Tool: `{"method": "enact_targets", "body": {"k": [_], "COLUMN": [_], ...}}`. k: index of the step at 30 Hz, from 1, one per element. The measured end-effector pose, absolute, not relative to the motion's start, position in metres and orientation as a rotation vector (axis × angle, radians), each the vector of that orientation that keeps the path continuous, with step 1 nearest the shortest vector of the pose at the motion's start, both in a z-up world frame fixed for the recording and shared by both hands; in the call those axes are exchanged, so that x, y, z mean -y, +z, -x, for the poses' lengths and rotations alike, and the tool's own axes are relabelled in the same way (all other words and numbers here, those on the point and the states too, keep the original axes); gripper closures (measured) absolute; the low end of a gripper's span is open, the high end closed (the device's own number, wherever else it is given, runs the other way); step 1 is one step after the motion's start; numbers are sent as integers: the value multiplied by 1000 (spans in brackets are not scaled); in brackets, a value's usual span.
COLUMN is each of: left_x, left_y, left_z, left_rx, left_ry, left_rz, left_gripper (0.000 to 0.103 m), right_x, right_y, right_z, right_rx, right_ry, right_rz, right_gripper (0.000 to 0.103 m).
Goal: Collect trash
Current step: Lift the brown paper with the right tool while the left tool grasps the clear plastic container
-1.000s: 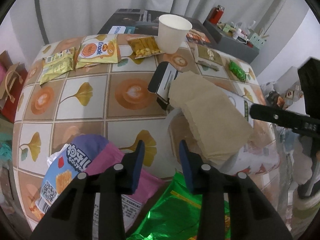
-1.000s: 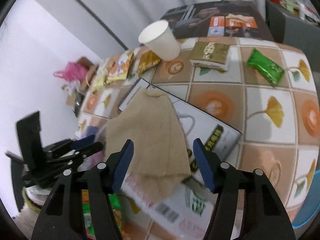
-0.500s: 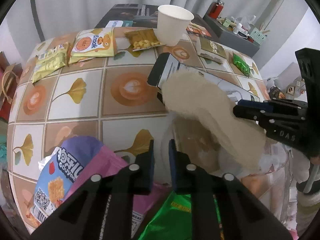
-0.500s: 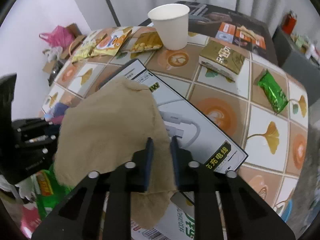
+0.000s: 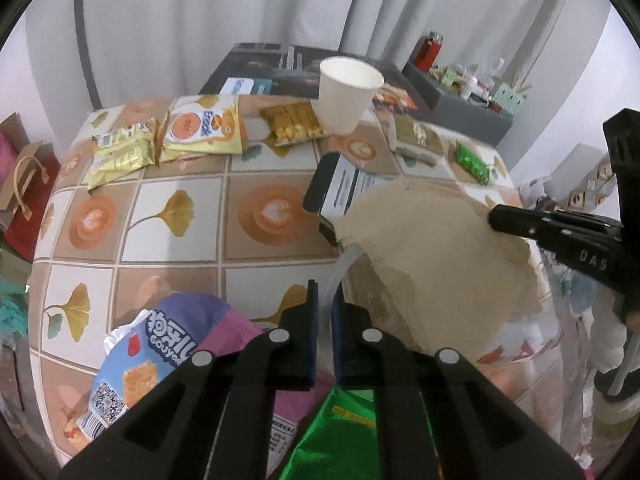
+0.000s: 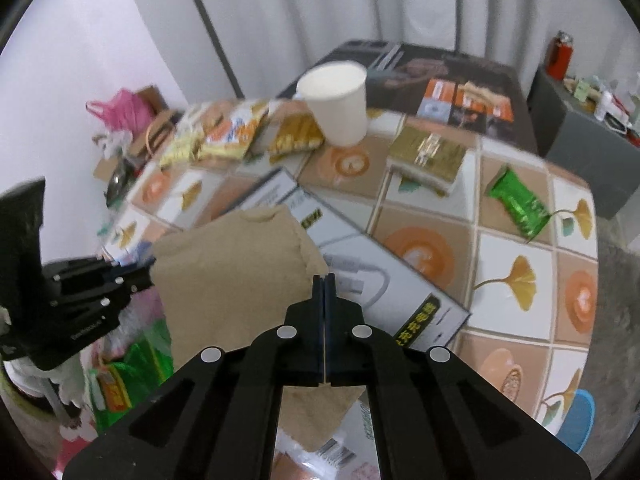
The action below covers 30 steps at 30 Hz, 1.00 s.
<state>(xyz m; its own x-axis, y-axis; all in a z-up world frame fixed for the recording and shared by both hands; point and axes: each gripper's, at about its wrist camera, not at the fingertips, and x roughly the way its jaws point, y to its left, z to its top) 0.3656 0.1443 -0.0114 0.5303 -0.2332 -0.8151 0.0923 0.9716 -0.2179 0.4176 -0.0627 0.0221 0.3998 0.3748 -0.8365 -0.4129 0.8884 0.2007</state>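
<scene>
We are pinching the brown napkin [image 6: 240, 280] in our fully closed right gripper [image 6: 324, 280]. Our left gripper [image 5: 325, 300] is closing on the clear bag rim [image 5: 344, 264].

A: What's the left tool [image 5: 325, 312] doing?
B: Its jaws are closing on the rim of a clear plastic bag [image 5: 340, 276]. At three o'clock the right tool [image 5: 494, 216] pinches a brown napkin [image 5: 436, 248].
A: And the table [image 5: 180, 256]?
B: A paper cup [image 5: 346, 94] stands at twelve o'clock, snack packets [image 5: 200, 130] at ten.
</scene>
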Motion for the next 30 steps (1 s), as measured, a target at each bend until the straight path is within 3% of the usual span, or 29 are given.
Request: {"method": "enact_targets", "body": {"k": [19,30], "left_x": [-145,-95], "left_y": [58,95], "left_z": [-330,-303], "left_rx": [-787,-725], "left_ry": [-179,-315], "left_rz": [210,213], "left_gripper": [98,98], "right_x": [134,207], "right_y": [117,141], "right_z": [-367,-292], "right_rx": [-779,-676], "right_ry": [374,245], "right_rz": [-104,-215], "right_gripper": [103,103]}}
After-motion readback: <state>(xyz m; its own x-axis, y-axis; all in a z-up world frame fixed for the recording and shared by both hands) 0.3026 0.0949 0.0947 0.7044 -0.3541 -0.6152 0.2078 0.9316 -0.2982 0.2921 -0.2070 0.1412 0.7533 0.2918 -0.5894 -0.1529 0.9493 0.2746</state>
